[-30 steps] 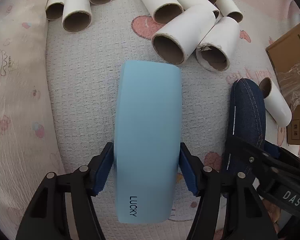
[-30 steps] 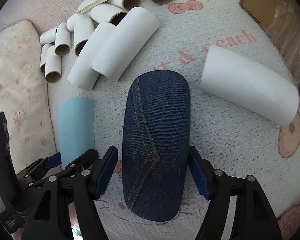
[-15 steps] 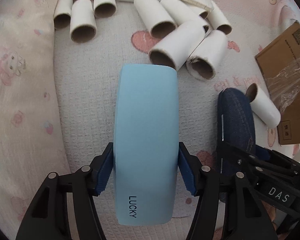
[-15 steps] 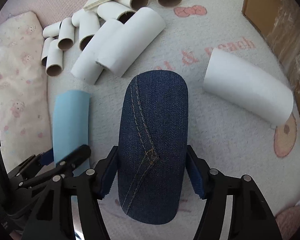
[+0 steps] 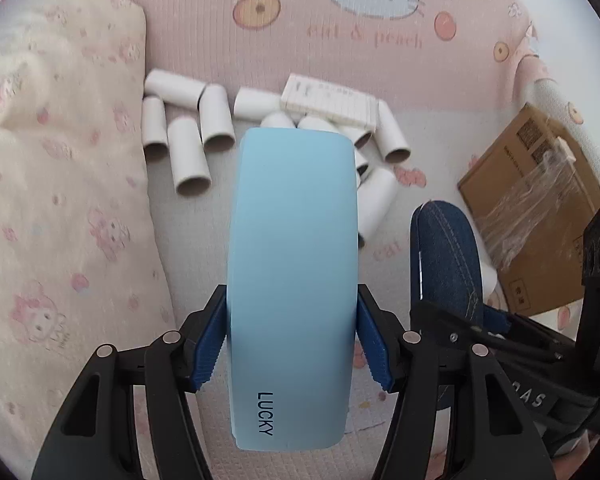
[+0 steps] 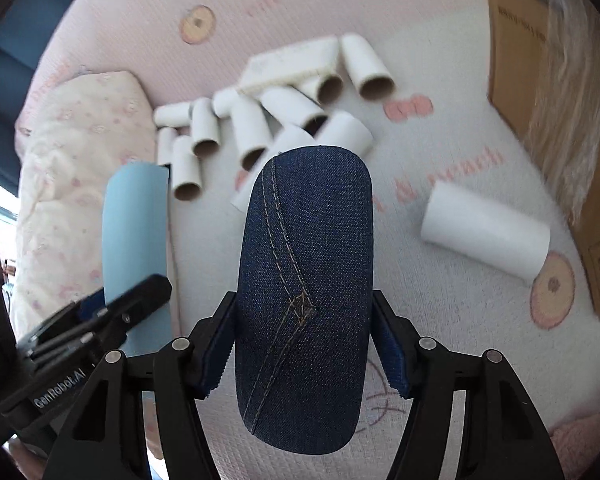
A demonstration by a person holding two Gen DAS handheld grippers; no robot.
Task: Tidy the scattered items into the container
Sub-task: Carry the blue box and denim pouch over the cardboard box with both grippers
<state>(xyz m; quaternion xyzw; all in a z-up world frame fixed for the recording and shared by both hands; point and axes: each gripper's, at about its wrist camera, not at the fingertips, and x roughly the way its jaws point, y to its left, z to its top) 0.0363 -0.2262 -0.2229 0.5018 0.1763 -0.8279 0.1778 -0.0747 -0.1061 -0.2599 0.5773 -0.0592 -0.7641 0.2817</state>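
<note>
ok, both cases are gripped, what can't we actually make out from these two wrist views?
- Cardboard box: cut off by the lens edge in both views; whether it is open is not visible.
- Tubes behind the light blue case, left wrist view: hidden, so no full count.
- Tube pile, right wrist view: motion-blurred.
- Print on the flat white pack: too small.
- Underside of the denim case: faces away.
- Left gripper, right wrist view: only partly seen.

Bare bedsheet [image 5: 188, 240] was left open at centre left of the left wrist view. The upper centre was blocked by scattered cardboard tubes [image 5: 188, 160]. The right edge was closed off by a cardboard box [image 5: 532, 208], the left by a quilt [image 5: 60, 200].
</note>
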